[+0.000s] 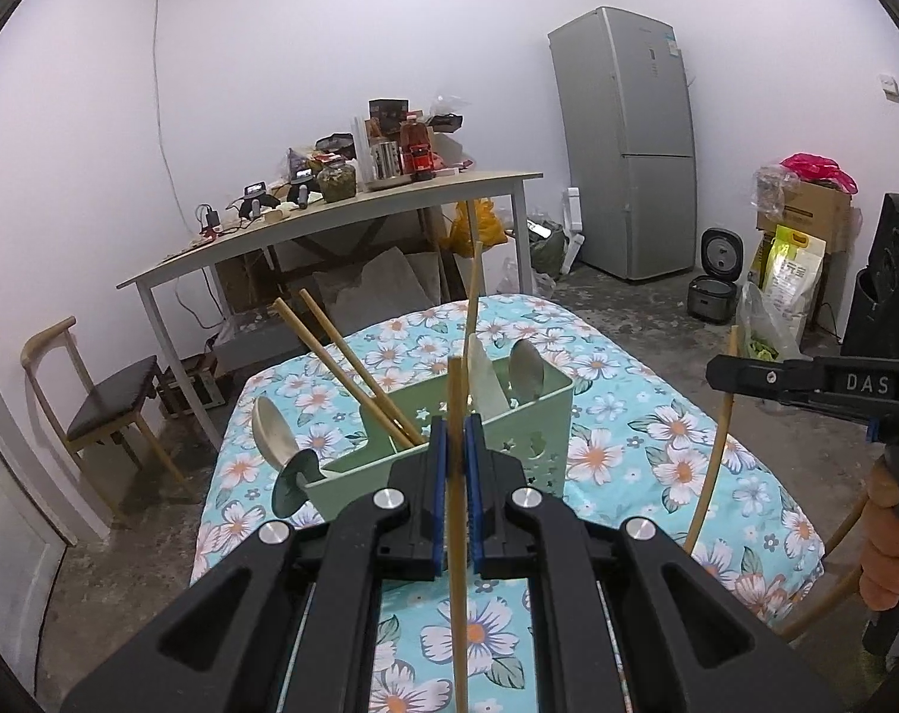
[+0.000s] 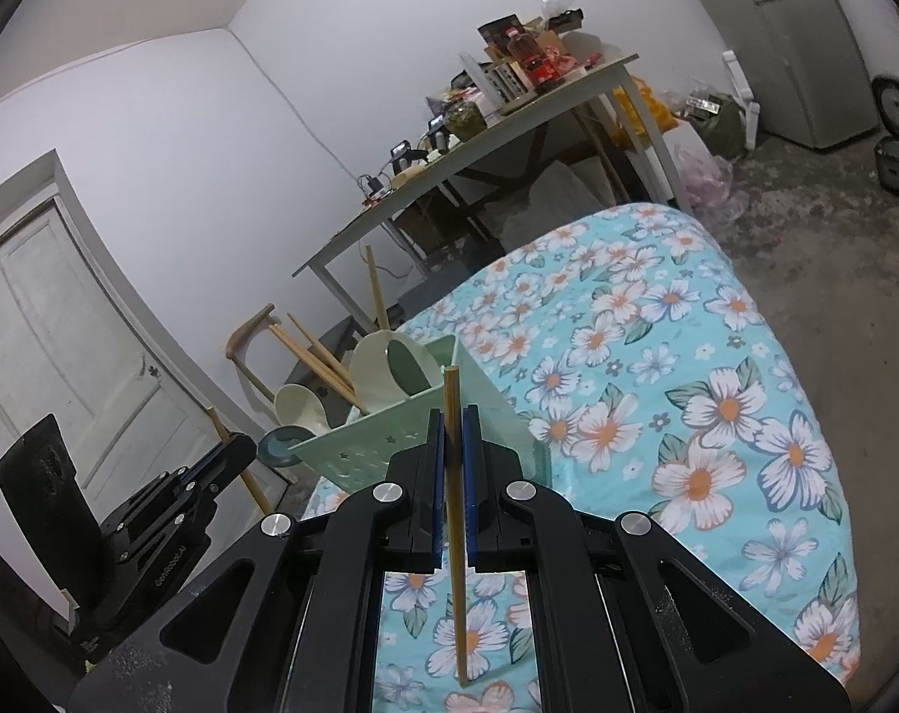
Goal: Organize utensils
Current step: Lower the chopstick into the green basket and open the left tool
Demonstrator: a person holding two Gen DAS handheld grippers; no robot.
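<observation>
Left wrist: left gripper [image 1: 455, 434] clamped on a chopstick [image 1: 456, 535], green caddy [image 1: 544, 416] right ahead on the floral cloth [image 1: 657, 416]; two chopsticks [image 1: 354, 368] and spoons inside.
Right wrist: right gripper [image 2: 453, 428] clamped on another chopstick [image 2: 456, 535], caddy [image 2: 360, 451] just ahead.

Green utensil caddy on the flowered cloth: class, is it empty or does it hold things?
It holds things. The green utensil caddy has two chopsticks leaning out of one compartment and pale spoons standing in another.

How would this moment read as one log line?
left gripper: shut on chopstick | right gripper: shut on chopstick | green caddy: ahead
</observation>
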